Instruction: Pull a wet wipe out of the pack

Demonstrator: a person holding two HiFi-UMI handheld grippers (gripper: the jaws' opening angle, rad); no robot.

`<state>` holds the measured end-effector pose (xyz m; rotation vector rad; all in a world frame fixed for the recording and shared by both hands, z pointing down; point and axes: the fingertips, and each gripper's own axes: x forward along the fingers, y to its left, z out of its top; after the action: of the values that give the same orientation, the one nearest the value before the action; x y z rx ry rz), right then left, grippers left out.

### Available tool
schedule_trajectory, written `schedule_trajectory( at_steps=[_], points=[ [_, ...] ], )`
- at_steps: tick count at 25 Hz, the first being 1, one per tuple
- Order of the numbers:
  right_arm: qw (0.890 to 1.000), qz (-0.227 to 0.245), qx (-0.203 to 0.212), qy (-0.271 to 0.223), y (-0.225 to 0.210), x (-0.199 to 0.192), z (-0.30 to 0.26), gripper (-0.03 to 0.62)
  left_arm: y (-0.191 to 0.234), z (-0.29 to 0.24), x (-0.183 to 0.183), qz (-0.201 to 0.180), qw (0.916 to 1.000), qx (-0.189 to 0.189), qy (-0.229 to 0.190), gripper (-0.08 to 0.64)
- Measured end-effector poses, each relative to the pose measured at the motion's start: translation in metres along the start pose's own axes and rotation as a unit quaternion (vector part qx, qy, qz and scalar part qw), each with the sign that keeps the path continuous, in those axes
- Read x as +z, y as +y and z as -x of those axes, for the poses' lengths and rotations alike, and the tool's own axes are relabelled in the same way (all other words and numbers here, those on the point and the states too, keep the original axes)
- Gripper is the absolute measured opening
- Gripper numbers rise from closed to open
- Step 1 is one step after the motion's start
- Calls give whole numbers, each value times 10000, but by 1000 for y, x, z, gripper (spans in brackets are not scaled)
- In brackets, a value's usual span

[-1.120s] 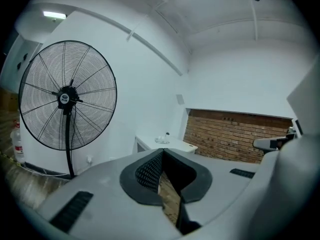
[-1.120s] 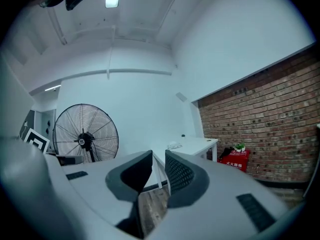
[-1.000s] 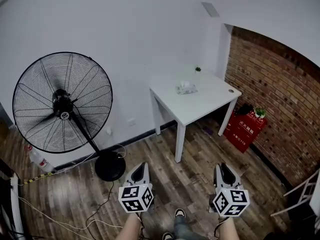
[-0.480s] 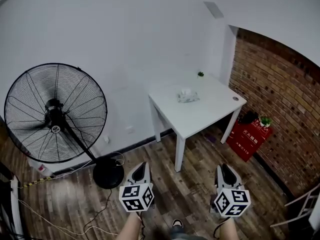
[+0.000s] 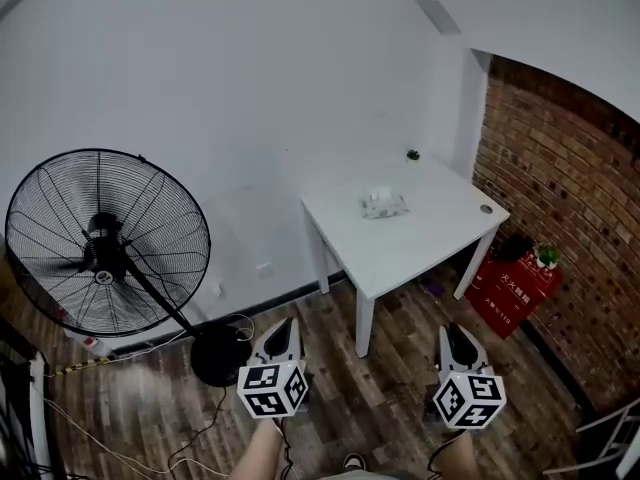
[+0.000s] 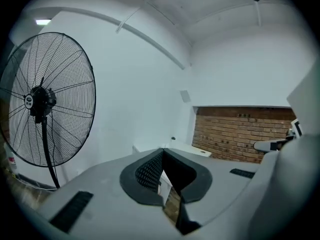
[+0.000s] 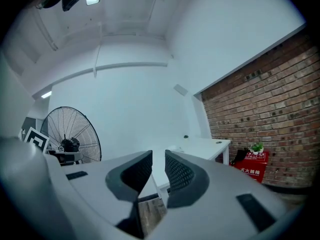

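Observation:
The wet wipe pack (image 5: 384, 204) is a small pale packet lying near the middle of a white table (image 5: 430, 240) by the brick wall. Both grippers are held low at the bottom of the head view, far short of the table and over the wooden floor. My left gripper (image 5: 284, 326) points toward the table with its jaws together and nothing in them. My right gripper (image 5: 452, 330) has a narrow gap between its pads and is empty. The table (image 7: 204, 146) shows beyond the right gripper (image 7: 158, 156). In the left gripper view, the left gripper (image 6: 163, 152) has its tips touching.
A large black pedestal fan (image 5: 108, 240) stands at the left, its round base (image 5: 220, 353) and cables on the floor near my left gripper. A red box (image 5: 514, 290) with a small plant sits by the brick wall (image 5: 570, 238). A small dark object (image 5: 412, 154) is at the table's far corner.
The head view has shifted: the table and wipe pack now sit further right and slightly lower, the fan lower left. Both grippers sit slightly lower in view, jaws unchanged.

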<state>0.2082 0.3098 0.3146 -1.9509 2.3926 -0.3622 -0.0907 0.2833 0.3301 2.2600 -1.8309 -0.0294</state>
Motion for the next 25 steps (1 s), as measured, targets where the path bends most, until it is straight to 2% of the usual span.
schedule_trajectory(
  at_steps=[6,14,19,25],
  points=[
    [9999,-63,66,77,-14,4,-31,80,3,-29,1,37,9999,116,89,0],
    [9997,-234,-45,49,-34,2,-69,80,19,-71,2,-91,9996,182,199,0],
    [9996,-214,-174,42,-44,0,-107,80,26,-123,4,-50,9998,13,172,0],
    [9996,-93,-277,-27,-51,21,-182,80,42,-208,21,-17,9997,-193,154,0]
  ],
)
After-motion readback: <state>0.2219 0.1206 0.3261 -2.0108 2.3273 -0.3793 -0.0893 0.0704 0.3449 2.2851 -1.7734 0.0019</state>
